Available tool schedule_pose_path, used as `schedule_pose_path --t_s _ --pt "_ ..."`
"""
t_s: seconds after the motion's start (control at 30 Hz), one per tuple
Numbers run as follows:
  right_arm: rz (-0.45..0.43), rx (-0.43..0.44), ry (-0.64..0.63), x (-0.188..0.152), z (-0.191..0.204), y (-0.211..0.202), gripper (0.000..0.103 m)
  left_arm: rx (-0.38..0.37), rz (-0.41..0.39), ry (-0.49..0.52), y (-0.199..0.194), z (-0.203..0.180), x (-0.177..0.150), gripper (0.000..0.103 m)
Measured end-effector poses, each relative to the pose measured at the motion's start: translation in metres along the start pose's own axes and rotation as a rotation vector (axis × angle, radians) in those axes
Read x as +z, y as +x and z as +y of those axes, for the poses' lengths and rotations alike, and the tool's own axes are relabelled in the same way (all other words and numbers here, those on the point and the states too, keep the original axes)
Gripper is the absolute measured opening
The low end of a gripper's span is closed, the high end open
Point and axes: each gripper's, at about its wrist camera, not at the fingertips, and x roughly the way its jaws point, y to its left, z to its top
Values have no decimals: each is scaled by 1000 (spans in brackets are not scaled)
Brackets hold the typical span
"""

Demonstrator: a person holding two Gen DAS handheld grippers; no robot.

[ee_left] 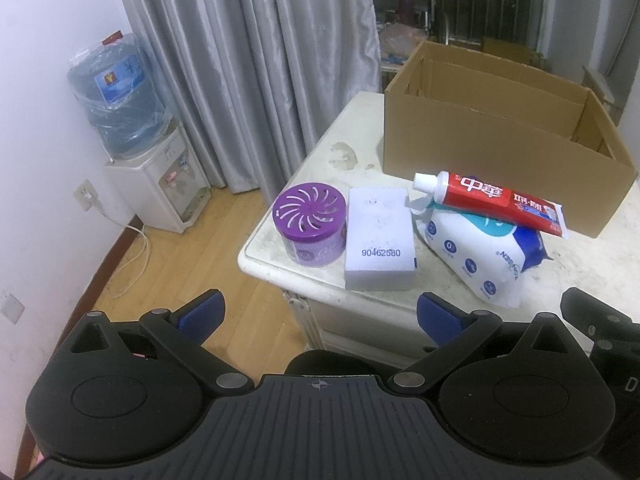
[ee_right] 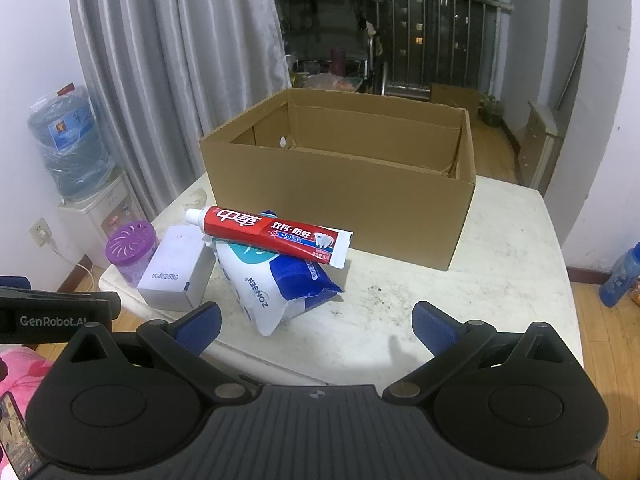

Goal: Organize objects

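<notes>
On the white table [ee_left: 340, 152] [ee_right: 500, 272] stand a purple air-freshener jar [ee_left: 309, 224] [ee_right: 131, 252], a white box [ee_left: 379, 238] [ee_right: 176, 266] printed 90462580, and a blue-and-white wipes pack [ee_left: 484, 258] [ee_right: 280, 284]. A red toothpaste tube [ee_left: 492, 202] [ee_right: 272, 236] lies on top of the pack. Behind them an open cardboard box [ee_left: 480, 140] [ee_right: 340, 192] looks empty. My left gripper [ee_left: 318, 316] hovers open in front of the table edge, near the white box. My right gripper [ee_right: 316, 324] is open over the table's near edge, right of the wipes pack.
A water dispenser [ee_left: 156, 184] [ee_right: 96, 204] with a blue bottle stands by the wall at the left, its cord on the wooden floor. Grey curtains [ee_left: 240, 60] hang behind. A blue bottle [ee_right: 622, 276] sits on the floor at the right.
</notes>
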Motion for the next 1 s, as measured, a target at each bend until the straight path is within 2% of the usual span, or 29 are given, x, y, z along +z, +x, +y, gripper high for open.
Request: schedule_pose_path --t_s 0.4,0.63,0.8,0.9,1.0 --pt "-1 -9 10 6 -6 1 103 -9 -6 16 1 -4 10 103" --pt "-38 -12 30 17 -28 -1 103 -65 -69 54 -6 -15 24 103" --pt "-21 45 79 18 -55 8 103 -171 -132 54 -7 -23 34 102" --pt "-26 127 157 16 -76 13 103 -251 -178 41 -6 -25 38 102" --pt "-44 214 250 17 -94 20 103 -287 -204 46 0 -30 43 101"
